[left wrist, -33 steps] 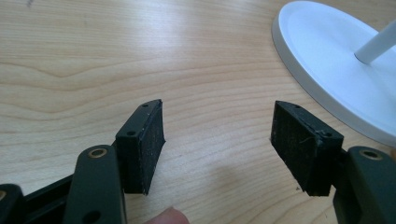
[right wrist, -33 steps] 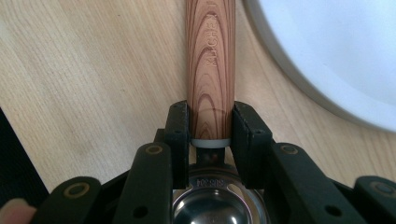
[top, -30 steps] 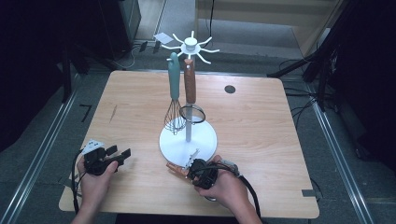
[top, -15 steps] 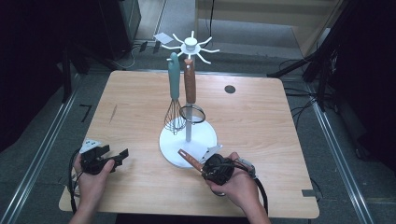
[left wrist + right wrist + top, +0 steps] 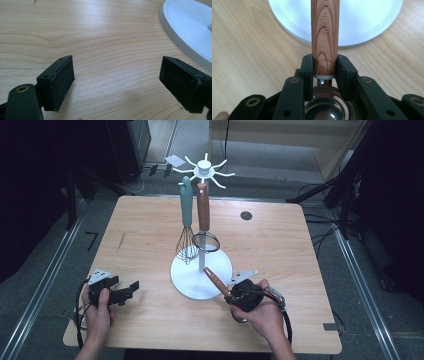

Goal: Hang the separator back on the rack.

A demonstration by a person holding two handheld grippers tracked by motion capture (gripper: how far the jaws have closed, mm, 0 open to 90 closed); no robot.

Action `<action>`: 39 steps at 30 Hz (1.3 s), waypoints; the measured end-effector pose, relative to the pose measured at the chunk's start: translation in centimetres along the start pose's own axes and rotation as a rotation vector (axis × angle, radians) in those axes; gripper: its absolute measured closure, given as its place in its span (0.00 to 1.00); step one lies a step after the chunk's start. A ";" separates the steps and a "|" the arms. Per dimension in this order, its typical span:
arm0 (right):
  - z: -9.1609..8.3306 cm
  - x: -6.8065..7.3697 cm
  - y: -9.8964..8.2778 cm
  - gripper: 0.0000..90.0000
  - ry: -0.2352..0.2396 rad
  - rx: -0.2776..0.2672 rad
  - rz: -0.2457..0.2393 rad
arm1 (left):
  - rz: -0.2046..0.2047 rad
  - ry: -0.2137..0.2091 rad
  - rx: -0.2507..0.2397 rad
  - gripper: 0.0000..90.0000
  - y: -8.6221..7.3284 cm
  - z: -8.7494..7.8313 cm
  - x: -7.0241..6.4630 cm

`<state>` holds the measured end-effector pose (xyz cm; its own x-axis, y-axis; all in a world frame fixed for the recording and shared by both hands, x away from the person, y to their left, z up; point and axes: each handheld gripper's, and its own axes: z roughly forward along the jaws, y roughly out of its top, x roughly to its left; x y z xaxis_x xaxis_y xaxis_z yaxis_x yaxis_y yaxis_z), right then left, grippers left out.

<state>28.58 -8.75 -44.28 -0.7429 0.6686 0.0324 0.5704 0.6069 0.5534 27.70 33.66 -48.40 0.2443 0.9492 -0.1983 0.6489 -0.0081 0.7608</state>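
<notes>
A white utensil stand [image 5: 201, 281] rises mid-table, with a teal-handled whisk [image 5: 186, 200] and a wood-handled tool [image 5: 202, 212] hanging from its top hooks. My right gripper [image 5: 232, 295] [image 5: 325, 60] is shut on the lower end of another wooden handle [image 5: 214, 279] [image 5: 324, 32], which slants up and left over the stand's base [image 5: 362, 25]. That utensil's metal head [image 5: 329, 110] lies back between the gripper's arms. My left gripper [image 5: 131, 290] [image 5: 116, 67] rests low over the table at the front left. Its jaws have just been opening and stand wide apart with nothing between them.
The stand's round base [image 5: 185, 30] lies just right of my left gripper. A small dark round spot [image 5: 246, 215] marks the table's far right. Dark equipment and cables surround the wooden table [image 5: 145, 235].
My right gripper has carried the wooden-handled utensil to the right, from in front of the base to its right front. The left gripper's jaws have spread wider; that hand stayed put.
</notes>
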 end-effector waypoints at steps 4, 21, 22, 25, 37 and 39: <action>-0.3 -0.8 -0.4 0.79 -0.009 -0.053 0.050 | 0.008 -0.001 -0.008 0.14 -0.1 0.1 -0.2; -1.8 -2.0 -0.9 0.79 -0.067 -0.231 0.141 | 0.064 0.059 -0.011 0.14 -0.4 0.3 -0.9; -2.0 -2.1 -0.9 0.79 -0.070 -0.244 0.141 | 0.072 0.065 -0.014 0.13 -0.4 0.2 -1.0; -2.4 -2.1 -1.0 0.79 -0.080 -0.286 0.155 | 0.073 0.066 -0.018 0.12 -0.4 0.2 -1.1; -4.3 -1.9 -0.8 0.79 -0.116 -0.411 0.145 | 0.070 0.068 -0.015 0.11 -0.4 0.2 -1.1; -4.6 -1.9 -0.7 0.79 -0.113 -0.432 0.149 | 0.070 0.068 -0.013 0.11 -0.4 0.2 -1.1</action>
<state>27.97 -12.37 -40.91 -0.6076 0.7919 0.0605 0.4522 0.2823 0.8461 27.30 32.57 -48.63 0.2396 0.9655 -0.1022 0.6221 -0.0718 0.7797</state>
